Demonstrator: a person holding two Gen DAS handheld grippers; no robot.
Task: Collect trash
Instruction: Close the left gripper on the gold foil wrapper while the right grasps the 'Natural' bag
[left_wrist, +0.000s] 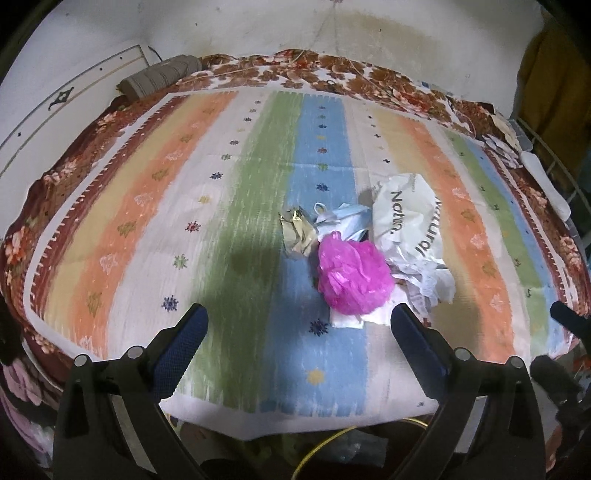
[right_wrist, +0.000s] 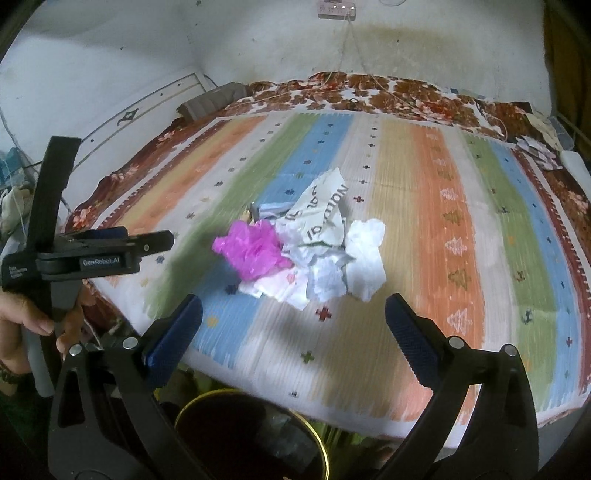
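A heap of trash lies mid-bed on a striped mat (left_wrist: 258, 192): a crumpled pink plastic bag (left_wrist: 352, 275), a gold foil wrapper (left_wrist: 298, 232), a pale blue face mask (left_wrist: 345, 216), a white printed bag (left_wrist: 406, 221) and crumpled white paper (right_wrist: 364, 258). The pink bag (right_wrist: 251, 251) shows in the right wrist view too. My left gripper (left_wrist: 299, 321) hovers open just short of the heap, nothing between its blue pads. My right gripper (right_wrist: 293, 310) is likewise open and empty near the mat's front edge. The left gripper's body (right_wrist: 92, 254) appears at left, held by a hand (right_wrist: 26, 317).
A dark bin with a gold rim (right_wrist: 251, 432) stands below the bed's front edge. A rolled grey cloth (left_wrist: 162, 75) lies at the far left corner. Papers and small items (left_wrist: 506, 147) clutter the far right. A floral blanket (left_wrist: 332, 70) lies under the mat.
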